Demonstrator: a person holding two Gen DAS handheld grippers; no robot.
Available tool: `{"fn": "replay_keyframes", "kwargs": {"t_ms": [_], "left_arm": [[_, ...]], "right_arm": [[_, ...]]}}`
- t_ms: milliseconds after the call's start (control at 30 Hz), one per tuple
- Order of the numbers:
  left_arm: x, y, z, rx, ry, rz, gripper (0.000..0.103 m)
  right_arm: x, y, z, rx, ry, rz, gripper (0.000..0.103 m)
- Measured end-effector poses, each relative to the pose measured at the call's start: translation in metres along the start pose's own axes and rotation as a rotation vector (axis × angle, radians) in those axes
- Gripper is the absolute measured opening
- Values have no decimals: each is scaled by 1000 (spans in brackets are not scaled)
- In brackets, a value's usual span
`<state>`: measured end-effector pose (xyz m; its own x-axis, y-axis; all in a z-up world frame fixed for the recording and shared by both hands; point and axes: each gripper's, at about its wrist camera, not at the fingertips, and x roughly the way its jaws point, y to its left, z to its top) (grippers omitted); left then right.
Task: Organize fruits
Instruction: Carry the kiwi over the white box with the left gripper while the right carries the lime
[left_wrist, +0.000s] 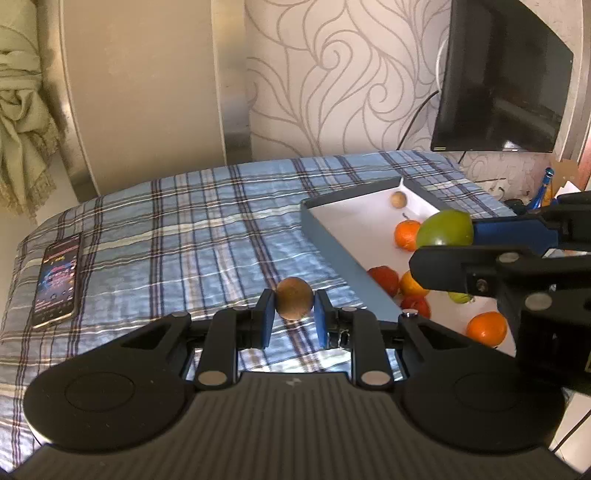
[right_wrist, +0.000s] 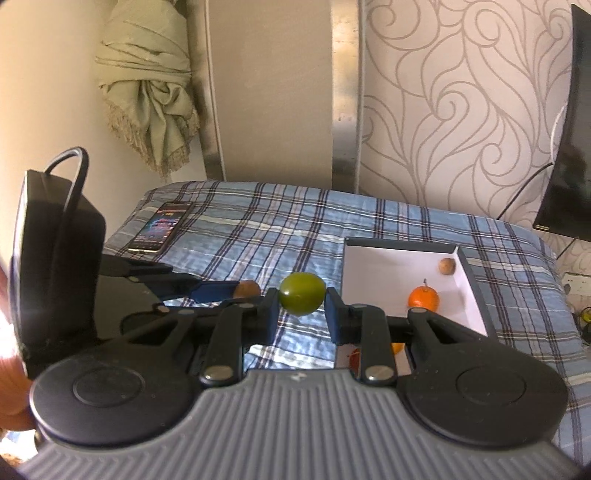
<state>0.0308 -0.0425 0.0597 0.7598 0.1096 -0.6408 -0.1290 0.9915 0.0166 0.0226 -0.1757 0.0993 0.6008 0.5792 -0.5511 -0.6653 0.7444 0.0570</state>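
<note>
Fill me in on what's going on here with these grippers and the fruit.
A person is sorting fruit on a plaid-covered bed with two handheld grippers. The left gripper has its jaws shut on a brown kiwi; the right gripper holds a green fruit the same way, near the box. The white-lined box already contains several oranges, red fruits and another small brown one. A phone lies on the bed, off to the side.

Your right gripper pinches a green fruit; white box right, holding an orange; phone far left.
</note>
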Motion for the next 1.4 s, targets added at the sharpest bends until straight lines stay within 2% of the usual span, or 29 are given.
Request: {"fn": "replay_keyframes", "kwargs": {"t_ms": [900,1400], "left_arm": [[12,-47,19,92,-35,-124,27],[28,-75,25,128,-28,-182,27]], "right_arm": [[-31,-38,-11,73,-30,-141,29],[-52,-59,-23,122,-23,-229,29]]}}
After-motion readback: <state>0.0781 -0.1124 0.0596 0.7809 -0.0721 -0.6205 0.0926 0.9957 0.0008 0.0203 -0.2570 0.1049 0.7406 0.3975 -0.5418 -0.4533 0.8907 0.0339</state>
